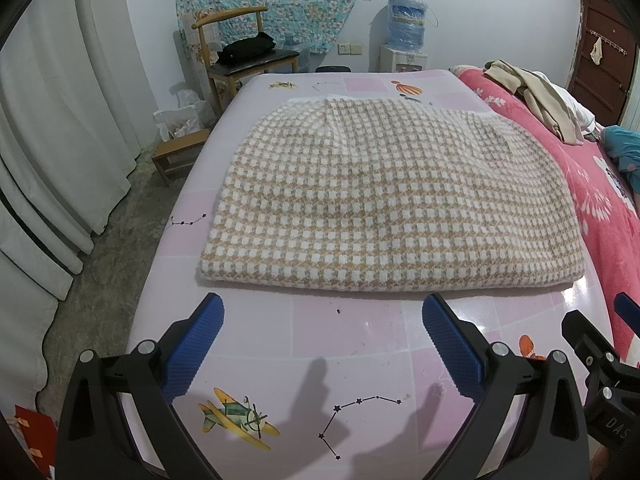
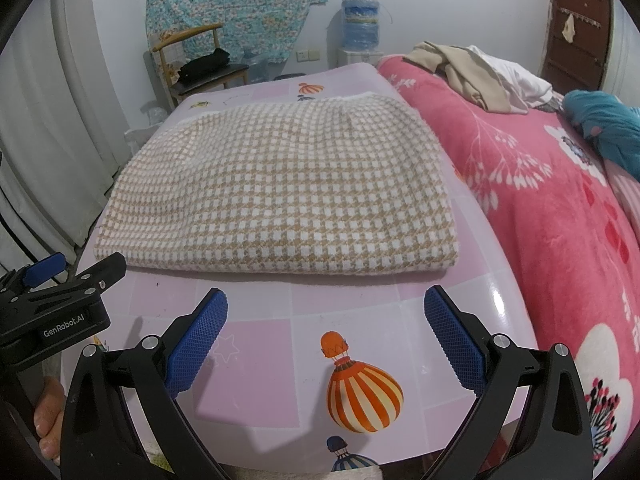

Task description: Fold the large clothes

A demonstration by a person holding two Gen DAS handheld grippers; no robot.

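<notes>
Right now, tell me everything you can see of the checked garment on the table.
The checked garment is a thick tan-and-white houndstooth knit, folded into a rough rectangle with a white far edge. It lies flat on the pink printed table, its near fold rounded. Neither tongs touch it; both sit open short of it.

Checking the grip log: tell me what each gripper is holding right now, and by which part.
Nothing is held. The left gripper and right gripper are both open, short of the folded checked garment lying on the pink table.

White curtains (image 1: 60, 140) along left wall, wooden chair (image 1: 244, 56) under floral cloth (image 1: 276, 0), water dispenser (image 1: 406, 28), brown door (image 1: 604, 52), grey floor (image 1: 116, 248)
</notes>
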